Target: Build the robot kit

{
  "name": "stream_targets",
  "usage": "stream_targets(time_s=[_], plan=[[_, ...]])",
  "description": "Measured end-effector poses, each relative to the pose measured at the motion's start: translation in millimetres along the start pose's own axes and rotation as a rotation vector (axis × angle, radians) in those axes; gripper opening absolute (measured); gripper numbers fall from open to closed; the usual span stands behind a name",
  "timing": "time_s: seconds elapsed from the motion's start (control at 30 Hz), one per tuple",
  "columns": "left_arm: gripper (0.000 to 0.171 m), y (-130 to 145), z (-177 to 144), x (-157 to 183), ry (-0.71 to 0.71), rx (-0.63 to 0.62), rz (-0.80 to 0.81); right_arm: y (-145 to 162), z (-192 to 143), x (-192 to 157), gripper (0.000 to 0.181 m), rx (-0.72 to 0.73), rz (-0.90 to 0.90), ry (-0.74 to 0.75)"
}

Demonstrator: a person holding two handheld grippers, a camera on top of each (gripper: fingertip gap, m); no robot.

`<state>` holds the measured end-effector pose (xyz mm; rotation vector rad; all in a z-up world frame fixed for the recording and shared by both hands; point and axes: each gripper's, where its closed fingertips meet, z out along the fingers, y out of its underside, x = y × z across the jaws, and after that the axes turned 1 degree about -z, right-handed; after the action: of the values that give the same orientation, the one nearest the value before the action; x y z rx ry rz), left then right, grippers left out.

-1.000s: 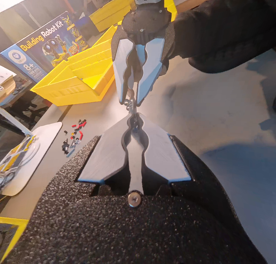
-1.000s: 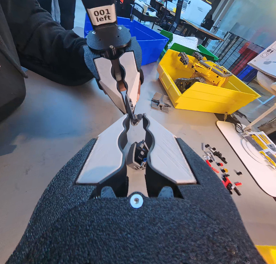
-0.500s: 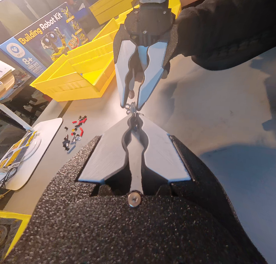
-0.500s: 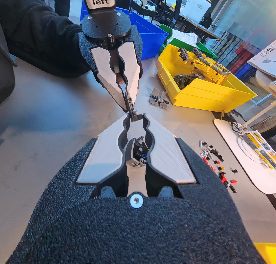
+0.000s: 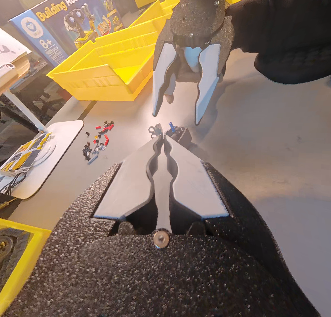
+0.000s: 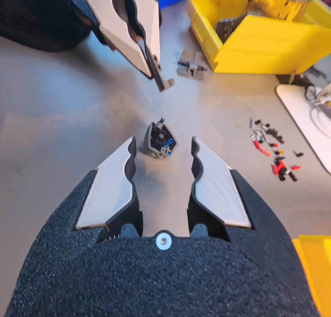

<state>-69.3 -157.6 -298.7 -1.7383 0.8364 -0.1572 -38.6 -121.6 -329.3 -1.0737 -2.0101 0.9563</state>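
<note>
The grey desk [image 5: 250, 147] carries an open yellow bin [image 5: 107, 75] at the far left, with a blue construction-kit box [image 5: 71, 21] behind it. Another yellow bin [image 6: 268, 48], holding a yellow tracked model, sits to the right in the right wrist view. A white pad [image 5: 53, 156] with a picture booklet on it lies at the desk's edge. Half a second ago both grippers met tip to tip, each pinched on the same small part. Now the right gripper [image 6: 163, 140] has let go, drawn back and lowered: its jaws are spread wide and empty, hanging just over a small dark grey assembly [image 6: 159, 141] with blue pins that rests on the desk between the fingertips, not touching them. The left gripper [image 5: 161, 138] remains clenched, and the thin dark beam [image 6: 157, 75] with a pale elbow connector at its end is held by it alone, in the air above the desk. A grey blocky piece [image 6: 191, 66] lies near the bin, and a scatter of red, black and grey loose parts [image 6: 272, 147] lies by the pad.
</note>
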Motion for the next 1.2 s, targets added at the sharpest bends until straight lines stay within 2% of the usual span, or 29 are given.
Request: stream_targets(time_s=[0.1,0.27,0.73,0.97,1.2], plan=[[0.000,5.0,0.5,-4.8,-0.015,-0.018,-0.024,19.1,8.9,-4.0,0.060,-0.093,0.019,-0.024],[0.000,9.7,-0.2,-11.6,-0.028,-0.032,-0.070,23.2,15.2,-9.4,0.038,-0.118,0.001,-0.035],[0.000,20.1,-2.9,-22.9,-0.020,-0.031,-0.165,21.3,24.5,-1.7,0.037,-0.140,0.081,0.028],[0.001,20.5,-2.0,-21.1,-0.021,-0.037,-0.139,22.7,27.7,-11.8,0.041,-0.194,0.139,0.009],[0.000,18.8,0.6,-9.2,0.024,-0.050,-0.093,19.5,16.9,-9.0,0.042,-0.159,0.104,-0.008]])
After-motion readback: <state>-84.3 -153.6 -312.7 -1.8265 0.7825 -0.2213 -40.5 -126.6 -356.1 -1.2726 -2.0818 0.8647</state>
